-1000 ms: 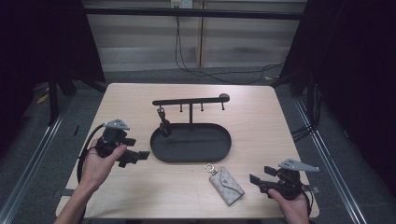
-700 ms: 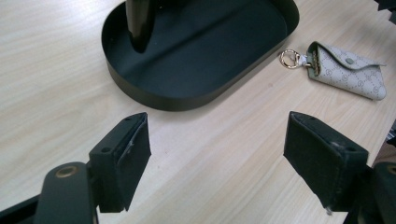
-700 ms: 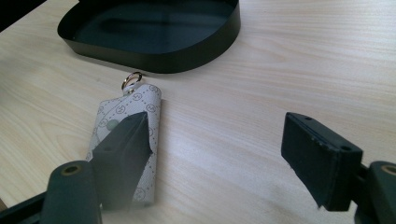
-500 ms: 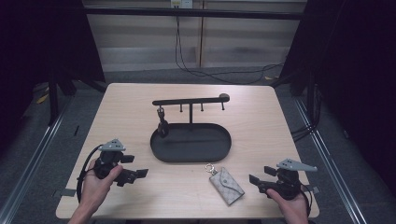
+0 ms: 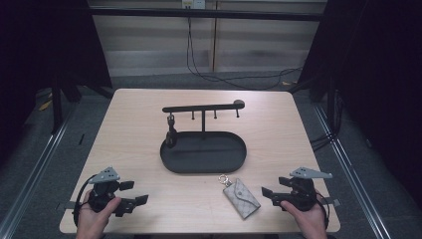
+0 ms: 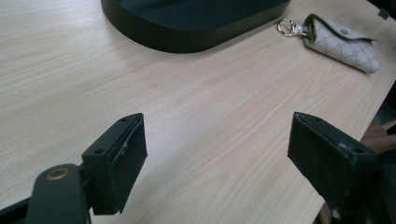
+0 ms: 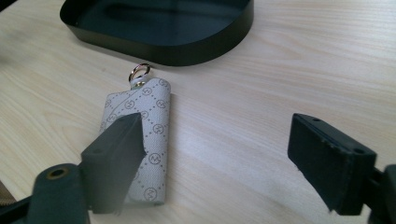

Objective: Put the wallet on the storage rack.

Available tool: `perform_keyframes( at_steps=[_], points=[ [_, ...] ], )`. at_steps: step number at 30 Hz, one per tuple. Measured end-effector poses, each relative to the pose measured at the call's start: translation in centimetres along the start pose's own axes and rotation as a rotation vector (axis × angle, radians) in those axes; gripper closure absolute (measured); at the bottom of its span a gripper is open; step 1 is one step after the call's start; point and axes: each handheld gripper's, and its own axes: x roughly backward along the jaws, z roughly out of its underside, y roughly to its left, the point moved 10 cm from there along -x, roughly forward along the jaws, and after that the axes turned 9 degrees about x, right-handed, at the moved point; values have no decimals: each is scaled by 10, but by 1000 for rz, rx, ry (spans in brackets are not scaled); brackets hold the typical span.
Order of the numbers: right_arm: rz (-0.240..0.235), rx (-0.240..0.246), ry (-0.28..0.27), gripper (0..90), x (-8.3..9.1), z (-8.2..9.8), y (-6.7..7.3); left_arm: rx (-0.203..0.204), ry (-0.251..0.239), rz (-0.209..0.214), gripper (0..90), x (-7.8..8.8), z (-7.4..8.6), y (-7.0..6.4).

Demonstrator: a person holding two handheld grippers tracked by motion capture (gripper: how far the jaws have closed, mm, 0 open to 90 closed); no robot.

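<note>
Left gripper (image 5: 135, 193) slides down to the lower left of the frame, both sets of jaws spread wide and empty, the right gripper (image 5: 267, 192) having just opened; grey patterned leather key pouch (image 5: 241, 197) lies bottom centre, not yet hung on the black metal hook stand (image 5: 202, 107)
</note>
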Motion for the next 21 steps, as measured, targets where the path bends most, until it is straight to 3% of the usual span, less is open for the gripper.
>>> perform_keyframes(
  at_steps=[12, 19, 21],
  points=[
    [-33, 44, -2, 213, 0, -28, 14, -10, -4, -15, 198, -4, 6, -5],
    [-72, 105, 135, 232, -15, -31, 31, -15, -13, -22, 197, -2, 4, -4],
    [-89, 102, 173, 244, -18, -30, 35, -25, -8, -25, 198, -2, 5, -4]
  ],
)
